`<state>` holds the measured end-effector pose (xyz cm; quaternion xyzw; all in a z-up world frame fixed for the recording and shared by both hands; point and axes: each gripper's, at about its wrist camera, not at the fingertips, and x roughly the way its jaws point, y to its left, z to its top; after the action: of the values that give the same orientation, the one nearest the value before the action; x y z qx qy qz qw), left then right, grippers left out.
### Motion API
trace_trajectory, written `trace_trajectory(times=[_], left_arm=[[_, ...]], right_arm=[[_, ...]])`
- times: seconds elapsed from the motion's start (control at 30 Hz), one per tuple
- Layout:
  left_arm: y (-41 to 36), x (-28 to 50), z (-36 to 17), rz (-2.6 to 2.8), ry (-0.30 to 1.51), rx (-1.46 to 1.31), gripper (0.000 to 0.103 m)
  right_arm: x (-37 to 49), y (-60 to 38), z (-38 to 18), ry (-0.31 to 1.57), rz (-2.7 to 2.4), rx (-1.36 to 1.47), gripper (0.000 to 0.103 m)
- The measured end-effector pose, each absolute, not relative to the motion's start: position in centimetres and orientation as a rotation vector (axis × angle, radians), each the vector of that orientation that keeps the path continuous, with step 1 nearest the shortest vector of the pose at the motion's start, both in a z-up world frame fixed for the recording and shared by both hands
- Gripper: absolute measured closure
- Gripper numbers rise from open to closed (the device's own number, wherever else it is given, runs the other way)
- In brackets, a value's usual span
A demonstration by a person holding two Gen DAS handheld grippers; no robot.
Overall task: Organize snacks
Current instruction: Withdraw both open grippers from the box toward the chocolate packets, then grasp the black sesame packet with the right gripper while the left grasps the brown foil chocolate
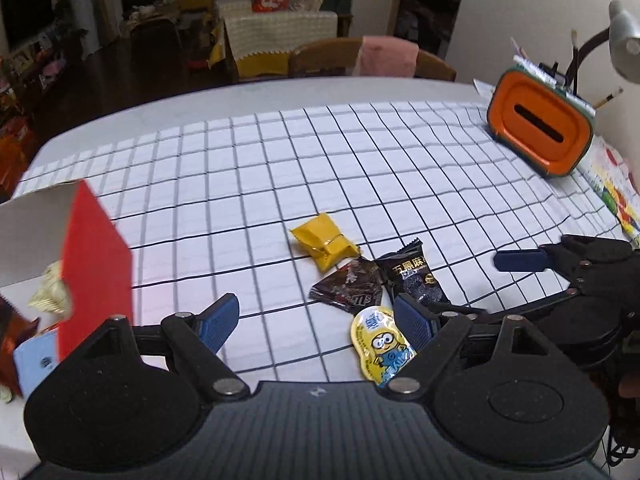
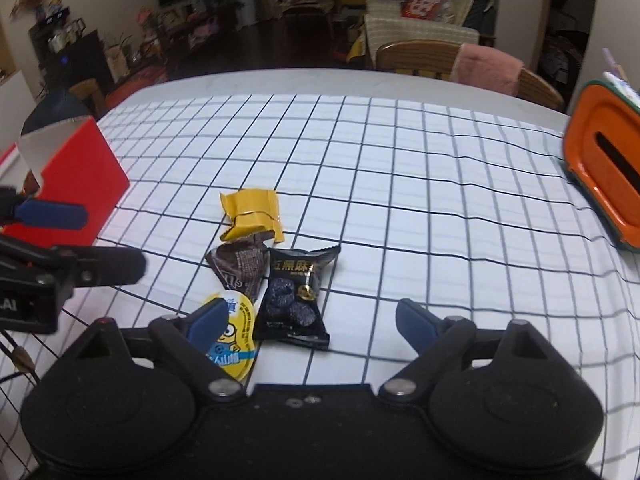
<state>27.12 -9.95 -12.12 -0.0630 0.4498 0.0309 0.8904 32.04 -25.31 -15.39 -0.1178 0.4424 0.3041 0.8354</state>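
A: Four snacks are seen bunched mid-table (image 2: 400, 160) on the checked cloth: yellow packet (image 2: 251, 216), brown wrapper (image 2: 240, 266), black pouch (image 2: 294, 300), cartoon jelly cup (image 2: 234, 340). The red box (image 1: 94, 256) is stood off to the left.

B: Both tools are spread apart, nothing gripped. The left tool (image 1: 316, 318) is hung just beside the cup, the right tool (image 2: 310, 322) over the black pouch.

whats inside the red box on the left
Through the red box's open side, a pale gold wrapped snack shows. The red wall hides the rest of the inside.
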Motion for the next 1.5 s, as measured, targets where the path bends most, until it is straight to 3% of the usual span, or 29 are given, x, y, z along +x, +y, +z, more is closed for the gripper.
trace_trajectory(times=[0.1,0.33,0.43,0.5,0.6,0.77,1.13,1.2,1.5], left_arm=[[-10.3,28.6,-12.9,0.067,0.965,-0.128,0.019],[-10.2,31.7,-14.3,0.071,1.042,-0.186,0.019],[-10.5,32.7,-14.9,0.059,1.072,-0.191,0.019],[-10.8,33.4,-15.4,0.06,1.098,-0.189,0.025],[-10.9,34.4,-16.4,0.055,1.142,-0.207,0.036],[-10.9,35.5,-17.6,0.047,1.186,-0.22,0.042],[-11.3,36.6,-18.8,0.038,1.211,-0.216,0.064],[-11.3,36.6,-18.8,0.032,1.204,-0.217,0.072],[-10.1,34.8,-18.1,0.021,1.164,-0.229,0.087]], right_arm=[[33.0,-24.9,-16.1,0.946,0.65,-0.25,0.022],[34.3,-24.4,-17.3,0.955,0.719,-0.236,0.024],[34.4,-23.7,-17.7,0.948,0.736,-0.261,0.033],[34.7,-23.6,-18.0,0.957,0.734,-0.258,0.043],[35.2,-23.8,-18.3,0.968,0.727,-0.242,0.049],[35.7,-24.8,-18.8,0.972,0.69,-0.276,0.062],[35.5,-26.7,-18.4,0.962,0.651,-0.239,0.068],[35.3,-27.0,-18.3,0.962,0.641,-0.232,0.069],[33.7,-28.5,-17.0,0.948,0.604,-0.199,0.07]])
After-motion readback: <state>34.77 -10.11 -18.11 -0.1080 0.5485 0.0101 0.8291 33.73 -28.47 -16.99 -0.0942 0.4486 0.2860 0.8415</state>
